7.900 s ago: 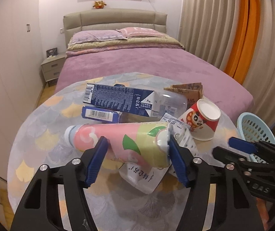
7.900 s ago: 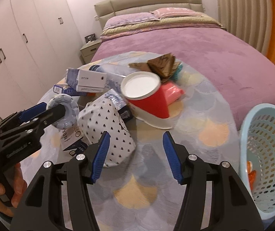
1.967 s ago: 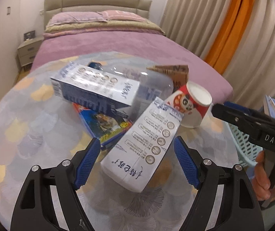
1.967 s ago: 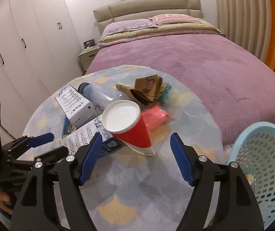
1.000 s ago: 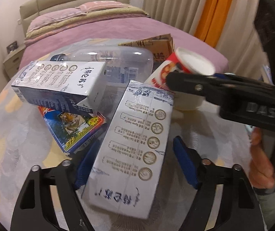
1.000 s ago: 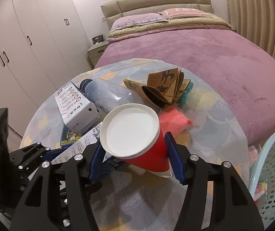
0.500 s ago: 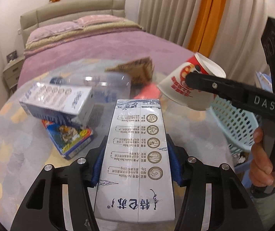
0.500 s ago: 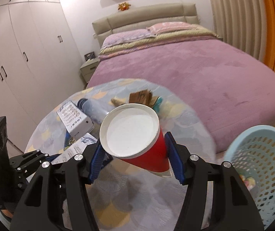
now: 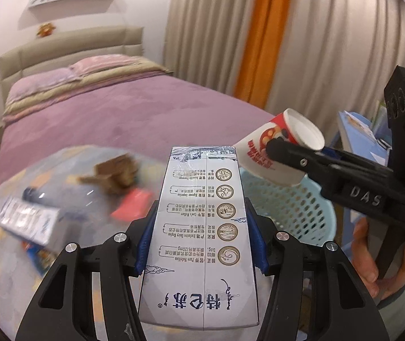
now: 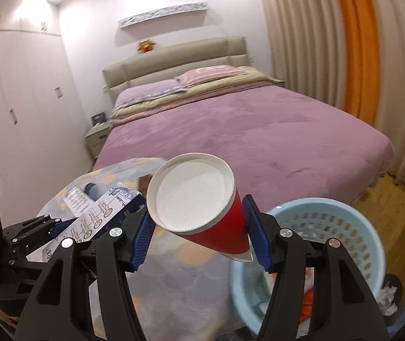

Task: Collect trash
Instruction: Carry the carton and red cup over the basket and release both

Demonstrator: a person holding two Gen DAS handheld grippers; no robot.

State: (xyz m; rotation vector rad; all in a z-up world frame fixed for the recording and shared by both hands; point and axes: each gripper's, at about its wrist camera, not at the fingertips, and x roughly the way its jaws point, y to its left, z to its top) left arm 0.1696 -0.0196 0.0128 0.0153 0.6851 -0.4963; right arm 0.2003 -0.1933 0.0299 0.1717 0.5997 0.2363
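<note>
My left gripper (image 9: 201, 241) is shut on a white and blue milk carton (image 9: 202, 227) and holds it in the air, pointed toward the light blue basket (image 9: 296, 213). My right gripper (image 10: 198, 238) is shut on a red paper cup (image 10: 202, 207) with a white inside, held above the table edge beside the basket (image 10: 330, 233). The cup also shows in the left wrist view (image 9: 279, 150), over the basket's far rim. The milk carton also shows at the left of the right wrist view (image 10: 97, 216).
On the round patterned table (image 9: 9, 284) lie another milk carton (image 9: 29, 223), a clear bottle (image 9: 60, 199), folded brown paper (image 9: 114, 173), a pink packet (image 9: 134, 206) and a colourful box (image 9: 39, 255). A purple bed (image 10: 245, 130) stands behind. The basket holds some trash (image 10: 307, 301).
Both grippers have swung right, away from the table pile toward the basket, each still carrying its item. The cup now sits over the basket's rim.
</note>
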